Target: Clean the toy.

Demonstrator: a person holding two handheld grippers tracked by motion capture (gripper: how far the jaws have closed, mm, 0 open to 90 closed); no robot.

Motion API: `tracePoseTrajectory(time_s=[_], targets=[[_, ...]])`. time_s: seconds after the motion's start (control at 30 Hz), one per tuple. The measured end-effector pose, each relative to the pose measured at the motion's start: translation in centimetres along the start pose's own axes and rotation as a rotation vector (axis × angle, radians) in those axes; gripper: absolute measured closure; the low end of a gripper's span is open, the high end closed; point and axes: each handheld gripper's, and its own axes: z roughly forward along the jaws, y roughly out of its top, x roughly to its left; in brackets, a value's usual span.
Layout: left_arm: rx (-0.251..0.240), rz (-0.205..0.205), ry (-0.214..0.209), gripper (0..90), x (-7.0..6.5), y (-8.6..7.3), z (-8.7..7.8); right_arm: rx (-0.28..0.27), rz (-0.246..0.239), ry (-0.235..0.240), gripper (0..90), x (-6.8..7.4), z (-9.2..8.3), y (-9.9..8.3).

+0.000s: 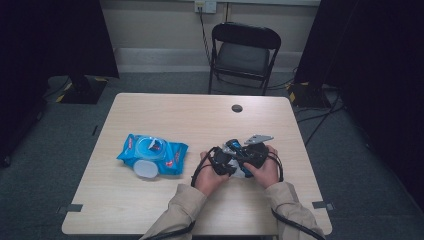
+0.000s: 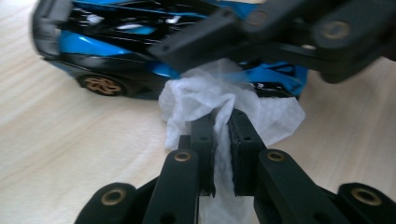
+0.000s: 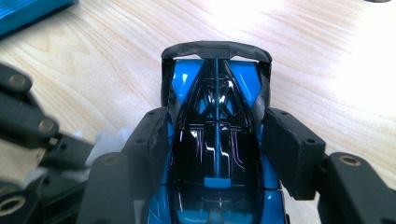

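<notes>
- Currently, the right hand-held gripper [image 3: 217, 154] is clamped across the body of a blue and black toy car [image 3: 215, 135], one jaw on each side.
- The left hand-held gripper [image 2: 223, 126] has its jaws pinched together on a white wipe [image 2: 219, 98], pressed against the car's side, just beside the right hand-held gripper.
- A blue wipe pack [image 1: 152, 154] lies on the worktop [image 1: 165, 115], well apart to the left of both.

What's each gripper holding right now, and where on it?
The left gripper pinches a bunched white wipe near its middle. The right gripper clamps the blue toy car across its body sides.
</notes>
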Motion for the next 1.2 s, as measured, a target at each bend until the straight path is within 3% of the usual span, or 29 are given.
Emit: tracePoseTrajectory(time_s=[0.3, 0.63, 0.73, 0.93, 1.03, 1.2], targets=[[-0.002, 0.018, -0.01, 82.5, -1.5, -0.2, 0.2, 0.001, 0.001, -0.004, 41.9, 0.0, 0.0, 0.0], [-0.007, 0.027, -0.086, 82.6, -2.9, -0.6, 0.3, -0.009, 0.002, -0.002, 41.9, 0.0, 0.0, -0.1], [-0.012, 0.032, -0.086, 82.6, -3.0, -0.6, 0.1, -0.016, 0.004, -0.001, 41.9, 0.0, 0.0, -0.2], [-0.013, 0.033, -0.069, 82.6, -2.0, -0.8, -1.4, -0.023, 0.007, 0.001, 41.9, 0.0, 0.0, -0.3], [-0.024, 0.027, -0.03, 82.5, -0.5, -0.8, -2.8, -0.031, 0.007, 0.003, 42.0, -0.1, 0.0, -0.4], [-0.039, -0.002, 0.009, 82.5, 1.1, -0.8, -3.6, -0.04, 0.014, 0.004, 42.0, -0.1, -0.1, -0.6]])
